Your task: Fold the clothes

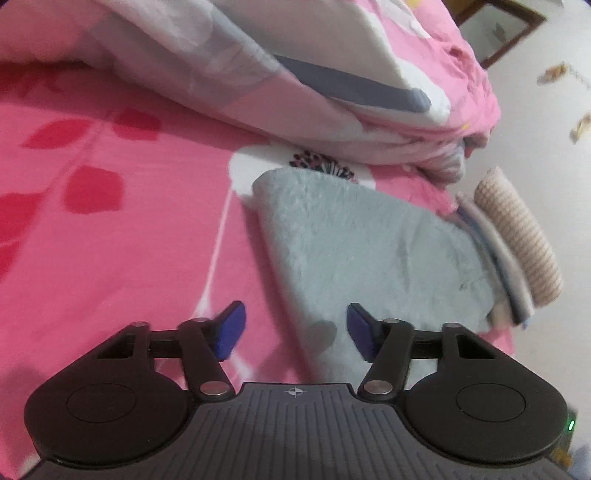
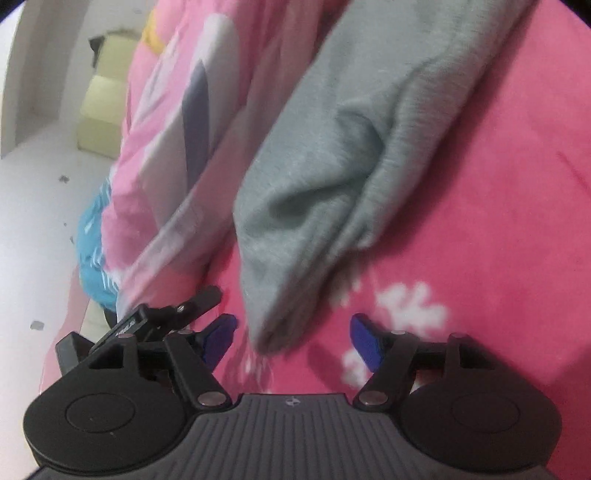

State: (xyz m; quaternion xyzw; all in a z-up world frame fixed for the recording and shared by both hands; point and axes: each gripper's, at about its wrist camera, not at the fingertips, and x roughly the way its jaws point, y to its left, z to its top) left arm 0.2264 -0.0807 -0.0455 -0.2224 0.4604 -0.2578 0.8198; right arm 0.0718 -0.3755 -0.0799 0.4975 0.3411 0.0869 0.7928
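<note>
Both tilted down over the bed: left gripper (image 1: pixel 293 330) jaws apart, empty, above grey towel (image 1: pixel 354 243); right gripper (image 2: pixel 293 341) wide, empty, w/ grey garment (image 2: pixel 332 177) just ahead. No readable writing.

**What the two wrist views leave unclear**

The grey fleece garment (image 2: pixel 332 166) runs out past the top edge of the right wrist picture, so its far end is unseen, and its near tip smears with motion blur. In the left wrist view, the folded stack (image 1: pixel 517 251) at the bed's edge shows only its side layers; what each piece is cannot be told. The rumpled quilt (image 1: pixel 258 74) is cut off at the top. A framed thing (image 1: pixel 502 33) in the upper right corner is cropped. Small specks on the floor (image 2: pixel 37 258) are too small to identify.
</note>
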